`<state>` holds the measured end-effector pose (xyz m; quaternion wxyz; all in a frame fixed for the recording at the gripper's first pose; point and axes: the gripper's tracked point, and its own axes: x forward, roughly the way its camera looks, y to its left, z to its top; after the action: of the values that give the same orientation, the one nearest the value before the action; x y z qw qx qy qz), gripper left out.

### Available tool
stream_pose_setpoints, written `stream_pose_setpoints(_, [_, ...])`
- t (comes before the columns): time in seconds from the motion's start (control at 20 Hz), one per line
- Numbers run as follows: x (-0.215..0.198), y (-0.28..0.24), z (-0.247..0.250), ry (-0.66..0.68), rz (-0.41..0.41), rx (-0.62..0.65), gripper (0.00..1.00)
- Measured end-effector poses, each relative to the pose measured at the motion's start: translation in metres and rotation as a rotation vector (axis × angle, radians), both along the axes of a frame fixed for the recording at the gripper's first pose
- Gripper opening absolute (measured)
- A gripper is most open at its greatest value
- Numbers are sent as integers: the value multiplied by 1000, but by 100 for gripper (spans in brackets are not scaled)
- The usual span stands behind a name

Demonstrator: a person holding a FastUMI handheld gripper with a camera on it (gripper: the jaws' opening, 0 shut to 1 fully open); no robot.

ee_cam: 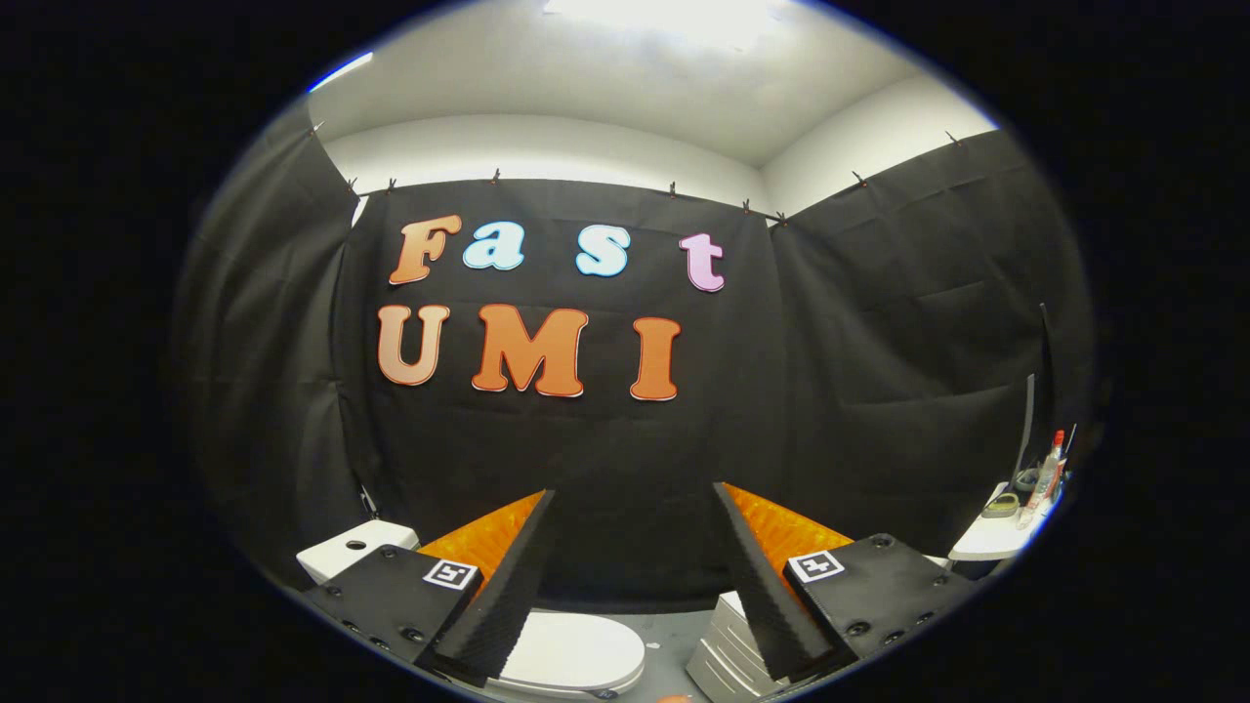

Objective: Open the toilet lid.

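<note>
A white toilet sits low down below my fingers, its lid (571,652) closed flat and partly hidden behind my left finger. Its white tank (354,549) with a button on top stands to the left, beside the black cloth wall. My gripper (635,498) is held high above the toilet and points at the back wall. It is open: the two black ridged fingers (508,576) with orange backs are spread wide with nothing between them.
A white ribbed box-like thing (728,656) stands on the grey floor to the right of the toilet, behind my right finger. Further right, a small white shelf (988,539) carries a bottle (1050,478) and other small items. Black cloth walls close in all around.
</note>
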<state>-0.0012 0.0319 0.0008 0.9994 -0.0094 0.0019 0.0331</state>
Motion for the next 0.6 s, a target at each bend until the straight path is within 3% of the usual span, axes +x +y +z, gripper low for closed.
stream_pose_setpoints(0.6, [-1, -3, -6, -2, 15, 10, 99])
